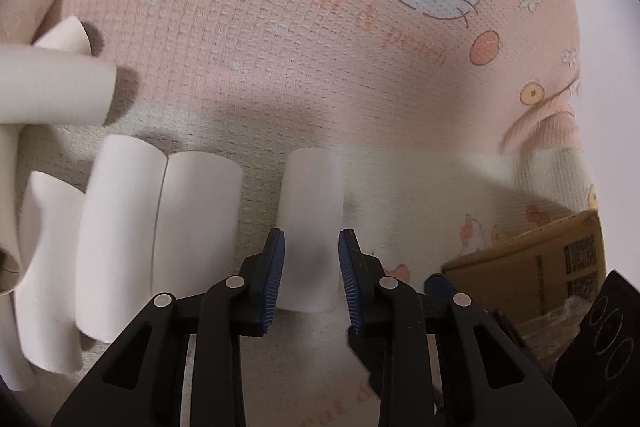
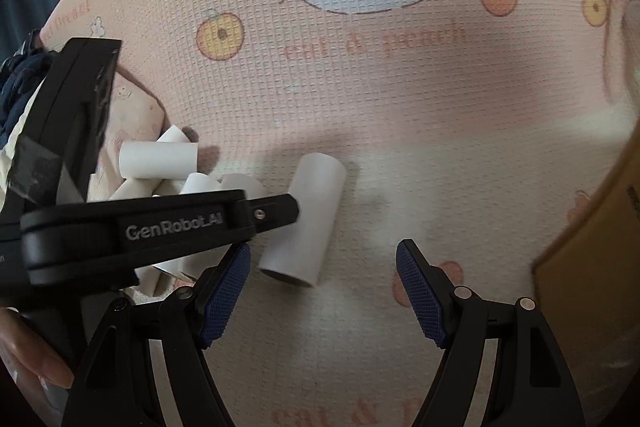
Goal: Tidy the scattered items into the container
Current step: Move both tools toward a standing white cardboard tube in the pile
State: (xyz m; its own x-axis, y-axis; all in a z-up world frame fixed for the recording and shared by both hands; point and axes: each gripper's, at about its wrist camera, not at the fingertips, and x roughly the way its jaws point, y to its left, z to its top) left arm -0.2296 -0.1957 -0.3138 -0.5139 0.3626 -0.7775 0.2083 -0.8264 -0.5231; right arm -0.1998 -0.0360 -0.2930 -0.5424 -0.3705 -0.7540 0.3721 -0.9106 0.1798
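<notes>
White cardboard tubes lie on a pink cartoon-print mat (image 1: 248,39). One single tube (image 1: 310,227) lies apart from the rest, lengthwise between the blue pads (image 1: 274,279) of the left gripper (image 1: 311,279). The jaws stand narrow, one pad at each side of the tube; the left pad meets its edge, while contact at the right pad cannot be confirmed.

Left of this tube, the left wrist view shows two tubes (image 1: 160,227) lying side by side and touching. Further left is a loose pile (image 1: 44,91) of at least four more, partly cut by the frame edge; an exact count cannot be given.

One brown cardboard box (image 1: 532,263), the container, stands at the right of the mat, near the single tube.

The right gripper (image 2: 324,291) hangs above the mat with its jaws wide and nothing between them. In its view the single tube (image 2: 304,219) lies just ahead of the left pad, and the left gripper's black arm crosses from the left.
</notes>
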